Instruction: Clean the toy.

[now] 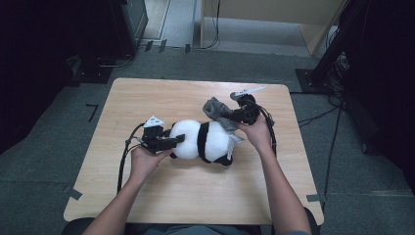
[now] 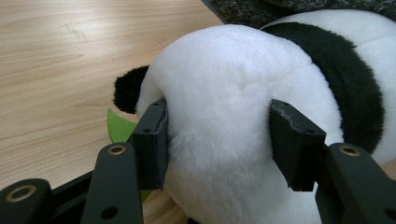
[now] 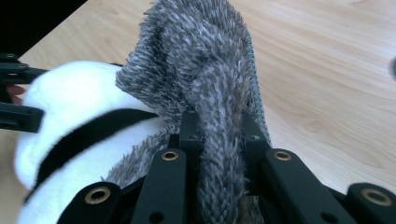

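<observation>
A black-and-white panda plush lies on its side in the middle of the wooden table. My left gripper comes in from the left, and its two pads press into the white rounded end of the plush. My right gripper is at the plush's upper right, shut on a fuzzy grey knitted cloth. In the right gripper view the cloth rises bunched from between the jaws of my right gripper and drapes against the plush.
A small green felt piece sticks out under the plush beside a black ear. Cables trail from both grippers across the table. Dark stands and cables are on the carpet beyond the far right corner.
</observation>
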Demonstrator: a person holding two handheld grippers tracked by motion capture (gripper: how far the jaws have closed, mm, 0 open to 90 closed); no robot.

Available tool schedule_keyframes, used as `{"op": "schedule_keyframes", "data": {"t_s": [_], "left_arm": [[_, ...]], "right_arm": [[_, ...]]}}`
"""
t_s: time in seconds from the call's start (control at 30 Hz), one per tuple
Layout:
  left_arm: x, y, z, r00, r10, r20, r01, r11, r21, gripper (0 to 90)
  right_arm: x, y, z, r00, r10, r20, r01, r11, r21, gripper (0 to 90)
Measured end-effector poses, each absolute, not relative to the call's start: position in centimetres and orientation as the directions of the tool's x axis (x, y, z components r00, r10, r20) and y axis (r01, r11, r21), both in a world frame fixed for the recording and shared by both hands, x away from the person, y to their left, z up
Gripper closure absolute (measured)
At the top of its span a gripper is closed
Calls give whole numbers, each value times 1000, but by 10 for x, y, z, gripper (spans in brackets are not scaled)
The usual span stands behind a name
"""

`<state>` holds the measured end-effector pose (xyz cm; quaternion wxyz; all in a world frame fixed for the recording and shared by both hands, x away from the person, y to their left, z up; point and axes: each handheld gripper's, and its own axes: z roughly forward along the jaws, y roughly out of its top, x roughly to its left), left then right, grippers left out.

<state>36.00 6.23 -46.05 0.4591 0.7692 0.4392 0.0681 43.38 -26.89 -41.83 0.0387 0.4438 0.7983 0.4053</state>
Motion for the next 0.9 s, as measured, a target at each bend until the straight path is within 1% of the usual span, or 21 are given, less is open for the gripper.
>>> {"op": "schedule_keyframes", "data": {"t_s": [0.1, 0.23, 0.4, 0.53, 0.67, 0.8, 0.9], "left_arm": [[360, 62, -461, 605, 739, -297, 614, -195, 765, 439], [361, 63, -461, 605, 738, -299, 618, -198, 761, 435], [361, 63, -461, 605, 739, -298, 615, -195, 764, 424], [360, 64, -462, 615, 732, -294, 596, -187, 781, 410], [358, 62, -460, 615, 735, -286, 587, -185, 788, 416], [357, 59, -459, 619, 735, -277, 581, -191, 792, 424], [356, 57, -459, 616, 737, -277, 579, -185, 794, 424]], "right_arm": [[431, -279, -420, -579, 754, 309, 694, 257, 673, 782], [427, -288, -418, -564, 773, 291, 697, 256, 670, 783], [417, -290, -401, -578, 765, 284, 658, 231, 717, 785], [409, -272, -385, -623, 732, 275, 618, 245, 747, 783], [402, -242, -375, -682, 694, 231, 564, 299, 770, 783], [398, -215, -373, -727, 659, 192, 515, 338, 788, 783], [396, -194, -376, -753, 632, 181, 498, 368, 785, 783]]}}
